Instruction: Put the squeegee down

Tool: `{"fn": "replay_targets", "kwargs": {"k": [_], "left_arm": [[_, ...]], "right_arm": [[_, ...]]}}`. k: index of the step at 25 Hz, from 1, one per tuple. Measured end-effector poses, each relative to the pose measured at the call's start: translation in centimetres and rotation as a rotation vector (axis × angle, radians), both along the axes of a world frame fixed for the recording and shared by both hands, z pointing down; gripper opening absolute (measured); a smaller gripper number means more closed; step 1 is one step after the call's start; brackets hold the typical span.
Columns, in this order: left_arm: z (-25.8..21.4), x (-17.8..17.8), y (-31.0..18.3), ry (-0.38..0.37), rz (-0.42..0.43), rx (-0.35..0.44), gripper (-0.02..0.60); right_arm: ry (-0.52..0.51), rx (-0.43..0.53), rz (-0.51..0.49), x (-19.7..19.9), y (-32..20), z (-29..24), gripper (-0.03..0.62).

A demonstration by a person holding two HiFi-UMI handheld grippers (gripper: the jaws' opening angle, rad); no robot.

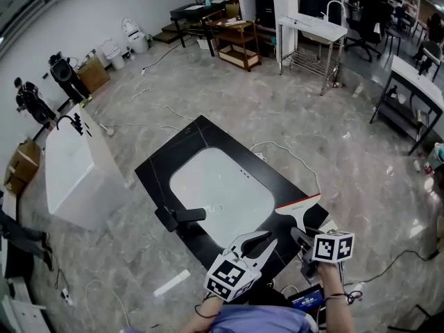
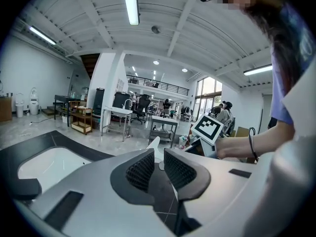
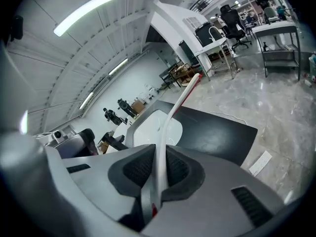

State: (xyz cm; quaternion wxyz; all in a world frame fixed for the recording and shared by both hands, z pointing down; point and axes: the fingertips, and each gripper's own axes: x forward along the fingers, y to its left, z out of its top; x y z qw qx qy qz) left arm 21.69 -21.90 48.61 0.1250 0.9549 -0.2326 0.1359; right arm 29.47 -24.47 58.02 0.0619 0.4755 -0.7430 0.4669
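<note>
A black slab tabletop (image 1: pixel 208 134) stands mid-floor, with a white rounded basin (image 1: pixel 222 189) sunk in its middle. A black angled fitting (image 1: pixel 179 217) rests on the tabletop's near left edge. A white rectangular block (image 1: pixel 69 172) stands on the floor to the left, apart from it. The white red-edged squeegee (image 1: pixel 297 212), clamped in the right gripper (image 1: pixel 300 236), is over the near right corner, and the left gripper (image 1: pixel 258 241) is just left of it.

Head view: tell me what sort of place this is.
Probably a workshop or test hall: a sink countertop lies on the bare floor, toilets stand by the wall, cables trail about.
</note>
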Motion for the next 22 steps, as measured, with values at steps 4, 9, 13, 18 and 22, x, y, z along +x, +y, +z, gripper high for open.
{"fn": "replay_targets", "kwargs": {"k": [4, 9, 13, 18, 22], "left_arm": [[0.4, -0.7, 0.1, -0.017, -0.041, -0.005, 0.057], [1.1, -2.2, -0.1, -0.038, -0.110, -0.014, 0.057], [1.1, -3.3, -0.1, -0.044, -0.149, -0.019, 0.057], [1.3, -4.0, 0.0, -0.052, -0.170, -0.018, 0.057], [1.3, -4.3, -0.3, -0.048, -0.182, -0.015, 0.057]], "right_arm": [[0.003, -0.031, -0.055, -0.3, -1.8, 2.2, 0.048], [-0.021, -0.082, -0.097, -1.3, -3.5, 5.4, 0.048], [-0.029, -0.122, -0.110, -1.8, -3.9, 7.2, 0.048], [-0.032, -0.165, -0.107, -1.7, -4.2, 9.3, 0.048], [-0.009, -0.163, -0.129, -1.9, -4.2, 10.4, 0.048]]}}
